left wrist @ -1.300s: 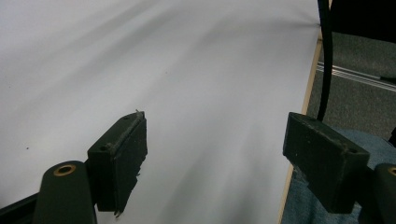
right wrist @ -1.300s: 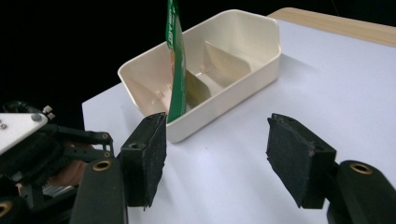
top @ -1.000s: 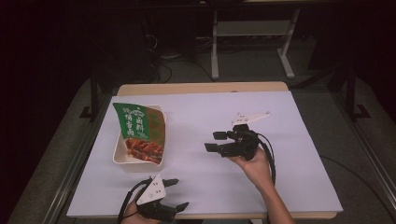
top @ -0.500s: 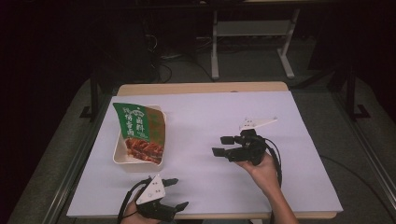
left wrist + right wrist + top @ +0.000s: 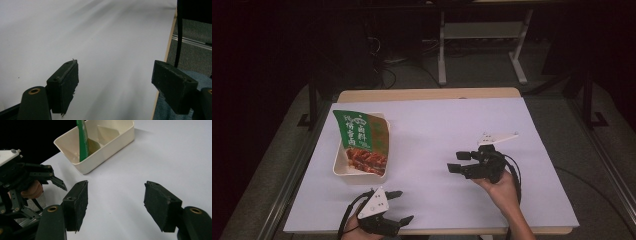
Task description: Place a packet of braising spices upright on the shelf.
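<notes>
At the left of the high view, a cream tray [image 5: 343,167] sits on the white sheet covering the desk [image 5: 452,130], toward its left edge. A green packet [image 5: 362,132] with a picture of red-brown food stands tilted in the tray, its top leaning toward the far left. From the right tool's view the packet [image 5: 82,140] appears edge-on, propped inside the tray [image 5: 105,150]. Near the front edge of the desk, just below the tray, the left tool [image 5: 398,206] rests in the person's left hand, its jaws spread wide with nothing between them; in its own view the left tool [image 5: 115,82] looks across bare white sheet. Further right, the right tool [image 5: 459,162] is held above the sheet in the right hand [image 5: 502,187], pointing left toward the tray and well apart from it. In its own view the right tool [image 5: 116,200] has its jaws spread, empty
</notes>
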`<state>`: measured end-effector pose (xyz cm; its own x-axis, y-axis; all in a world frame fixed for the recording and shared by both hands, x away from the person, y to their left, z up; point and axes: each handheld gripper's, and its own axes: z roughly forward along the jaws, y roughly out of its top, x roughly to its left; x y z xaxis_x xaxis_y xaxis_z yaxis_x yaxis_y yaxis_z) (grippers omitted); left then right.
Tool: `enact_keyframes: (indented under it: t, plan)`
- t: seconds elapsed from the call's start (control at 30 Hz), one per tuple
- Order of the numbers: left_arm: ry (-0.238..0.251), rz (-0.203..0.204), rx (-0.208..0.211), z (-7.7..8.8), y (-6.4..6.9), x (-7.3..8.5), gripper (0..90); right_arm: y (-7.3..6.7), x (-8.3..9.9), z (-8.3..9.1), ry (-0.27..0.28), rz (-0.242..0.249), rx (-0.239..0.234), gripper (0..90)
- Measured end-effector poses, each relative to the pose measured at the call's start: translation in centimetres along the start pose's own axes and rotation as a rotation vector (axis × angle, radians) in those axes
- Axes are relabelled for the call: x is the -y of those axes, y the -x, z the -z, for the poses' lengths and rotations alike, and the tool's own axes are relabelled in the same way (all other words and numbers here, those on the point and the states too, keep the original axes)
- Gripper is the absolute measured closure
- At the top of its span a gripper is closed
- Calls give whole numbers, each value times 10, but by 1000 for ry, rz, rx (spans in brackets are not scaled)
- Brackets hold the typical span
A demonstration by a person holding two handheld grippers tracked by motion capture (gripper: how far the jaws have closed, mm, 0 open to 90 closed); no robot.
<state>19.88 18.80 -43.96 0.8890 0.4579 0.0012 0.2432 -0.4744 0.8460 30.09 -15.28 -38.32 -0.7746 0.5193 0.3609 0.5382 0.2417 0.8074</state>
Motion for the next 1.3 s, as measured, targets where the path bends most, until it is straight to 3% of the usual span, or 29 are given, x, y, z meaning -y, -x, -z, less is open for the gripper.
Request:
enact_keyframes:
  t: [1.3]
  plan:
    - [-3, 1, 1, -1, 0, 0, 211, 12, 48, 24, -19, -69, 29, 329]
